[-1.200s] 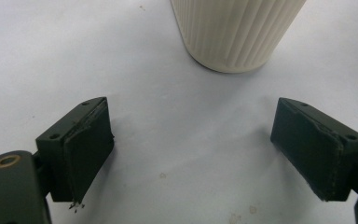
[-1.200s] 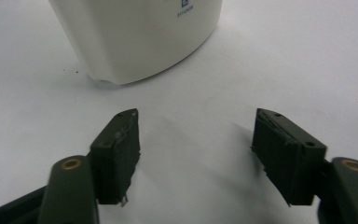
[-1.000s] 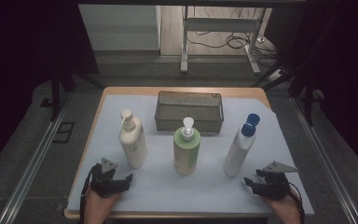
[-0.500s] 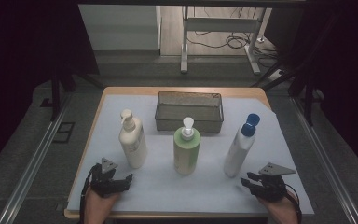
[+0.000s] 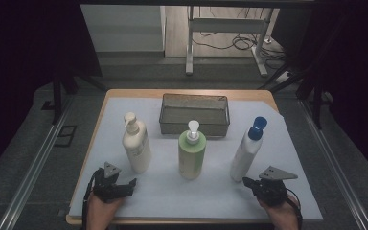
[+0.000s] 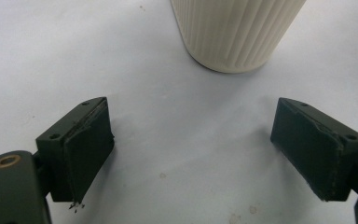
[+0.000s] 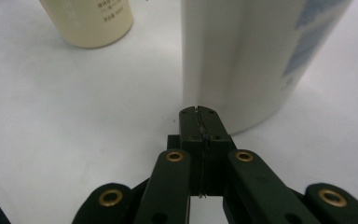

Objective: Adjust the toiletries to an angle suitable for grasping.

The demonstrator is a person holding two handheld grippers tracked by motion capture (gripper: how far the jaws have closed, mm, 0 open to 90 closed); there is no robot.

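Observation:
Three bottles stand in a row on the white sheet: a cream pump bottle [image 5: 136, 146], a green pump bottle [image 5: 192, 155] and a white bottle with a blue cap [image 5: 247, 152]. My left gripper [image 5: 128, 184] rests low in front of the cream bottle. In the left gripper view it [image 6: 200, 142] is open, with nothing between the jaws and the ribbed cream base [image 6: 235, 32] just ahead. My right gripper [image 5: 247, 182] lies by the foot of the white bottle. In the right gripper view it [image 7: 199, 112] is shut and empty, its tips close to the white bottle [image 7: 247, 56].
A dark wire mesh basket [image 5: 194, 125] sits behind the bottles at the middle back. The base of a pale bottle with small print [image 7: 91, 18] shows off to the upper left in the right gripper view. The table's front edge [image 5: 196, 221] runs just behind both hands.
My right gripper has edged slightly left toward the white bottle's base. The left gripper and the bottles have stayed put.

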